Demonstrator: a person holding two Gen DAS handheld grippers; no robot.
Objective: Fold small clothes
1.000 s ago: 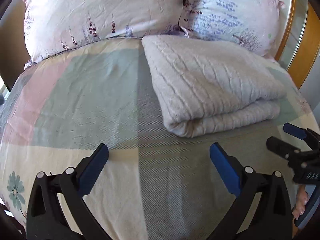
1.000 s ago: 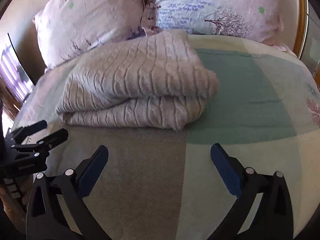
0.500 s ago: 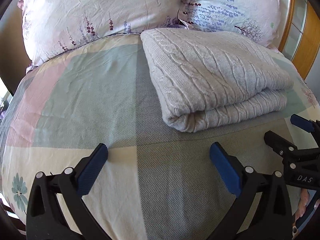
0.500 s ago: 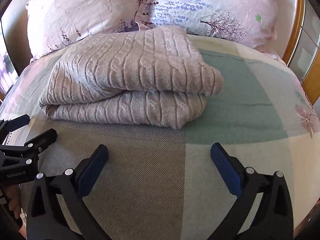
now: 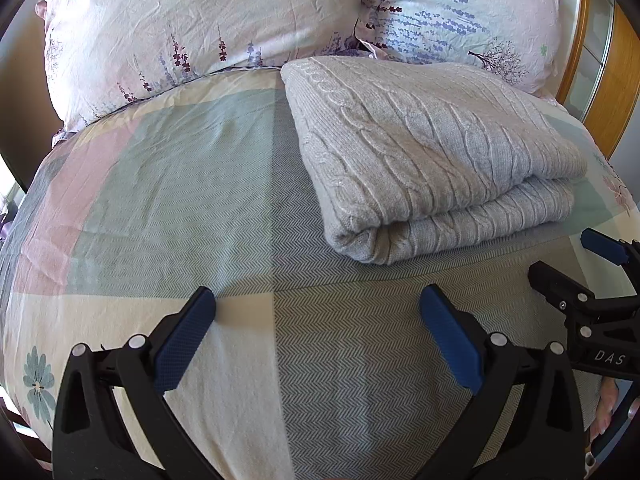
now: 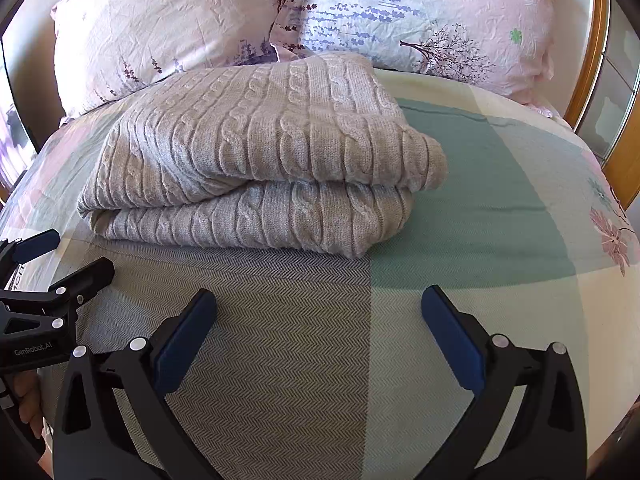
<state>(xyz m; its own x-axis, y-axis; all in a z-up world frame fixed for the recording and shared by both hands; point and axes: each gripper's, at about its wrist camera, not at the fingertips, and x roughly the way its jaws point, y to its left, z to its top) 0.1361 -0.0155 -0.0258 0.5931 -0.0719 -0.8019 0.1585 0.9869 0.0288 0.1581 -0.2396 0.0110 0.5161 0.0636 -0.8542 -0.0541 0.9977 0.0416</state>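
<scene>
Left wrist view looks forward and down along the left hand-held gripper [image 5: 316, 332], low over the patchwork-print bed [image 5: 160, 200]. Right wrist view does likewise from the right hand-held gripper [image 6: 318, 334]. Both share the folded grey cable-knit sweater [image 5: 432, 152], near, and two floral pillows [image 6: 168, 28]. Each view catches the other gripper at its edge.

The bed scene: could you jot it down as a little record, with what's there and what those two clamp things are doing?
garment: grey cable-knit sweater, folded, two layers showing
rests on: patchwork bedspread
behind it: two floral pillows
left gripper: open, holding nothing, apart from sweater
right gripper: open, holding nothing, apart from sweater
</scene>
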